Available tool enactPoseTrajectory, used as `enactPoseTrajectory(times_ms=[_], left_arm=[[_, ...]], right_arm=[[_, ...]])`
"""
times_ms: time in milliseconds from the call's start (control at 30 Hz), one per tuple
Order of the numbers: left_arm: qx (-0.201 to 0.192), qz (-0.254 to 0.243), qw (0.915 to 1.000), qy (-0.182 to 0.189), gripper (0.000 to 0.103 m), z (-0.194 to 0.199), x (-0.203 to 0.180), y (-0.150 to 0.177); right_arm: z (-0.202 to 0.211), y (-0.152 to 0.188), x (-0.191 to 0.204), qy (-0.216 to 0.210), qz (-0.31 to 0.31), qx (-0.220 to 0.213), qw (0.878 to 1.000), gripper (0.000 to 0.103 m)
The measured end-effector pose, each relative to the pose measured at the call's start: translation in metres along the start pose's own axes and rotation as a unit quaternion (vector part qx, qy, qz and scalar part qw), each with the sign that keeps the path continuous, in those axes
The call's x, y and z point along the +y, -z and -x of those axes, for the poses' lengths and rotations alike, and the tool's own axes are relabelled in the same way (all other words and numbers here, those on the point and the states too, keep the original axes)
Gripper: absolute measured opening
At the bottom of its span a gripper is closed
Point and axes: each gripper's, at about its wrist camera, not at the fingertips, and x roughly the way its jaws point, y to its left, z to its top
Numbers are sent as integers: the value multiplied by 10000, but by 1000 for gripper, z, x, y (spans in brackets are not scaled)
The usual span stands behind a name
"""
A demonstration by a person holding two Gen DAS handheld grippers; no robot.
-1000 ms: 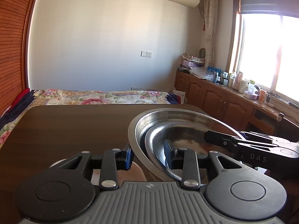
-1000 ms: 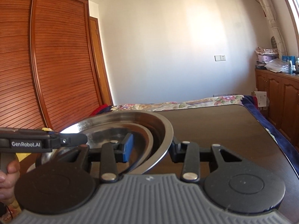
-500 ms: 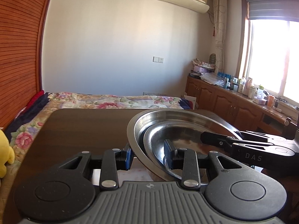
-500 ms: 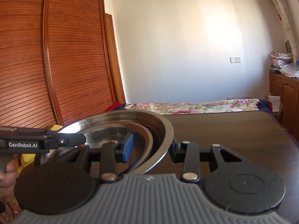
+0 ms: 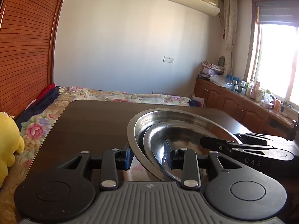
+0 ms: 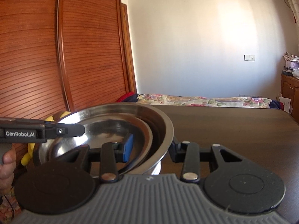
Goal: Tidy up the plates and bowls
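Note:
A stack of nested steel bowls [image 5: 177,119] is held up above the dark wooden table [image 5: 93,119]. My left gripper [image 5: 148,157] is shut on the stack's left rim, one finger outside and one inside. My right gripper [image 6: 151,149] is shut on the opposite rim of the same bowls [image 6: 119,115]. Each gripper shows in the other's view: the right one [image 5: 243,147] and the left one [image 6: 37,132]. A pale dish [image 5: 136,171] shows under the bowls; its shape is mostly hidden.
A bed with a floral cover [image 5: 121,96] lies beyond the table's far edge. A wooden wardrobe [image 6: 56,56] stands at the left, a cluttered sideboard [image 5: 243,97] under the window at the right. A yellow plush toy [image 5: 9,140] sits left of the table.
Both grippers have swung to the left with the bowl stack held between them; the wardrobe and plush toy have come into view. The grip on the rims is unchanged.

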Motion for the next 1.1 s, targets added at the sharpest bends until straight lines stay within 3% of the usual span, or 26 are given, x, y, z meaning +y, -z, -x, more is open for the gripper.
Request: enactPoseTrajectory(times_ms=[1100], left_arm=[[196,-125,9995,-222,36,-5,-1,23]], right_arm=[[-10,15,10,-79,-96,192,9997,42]])
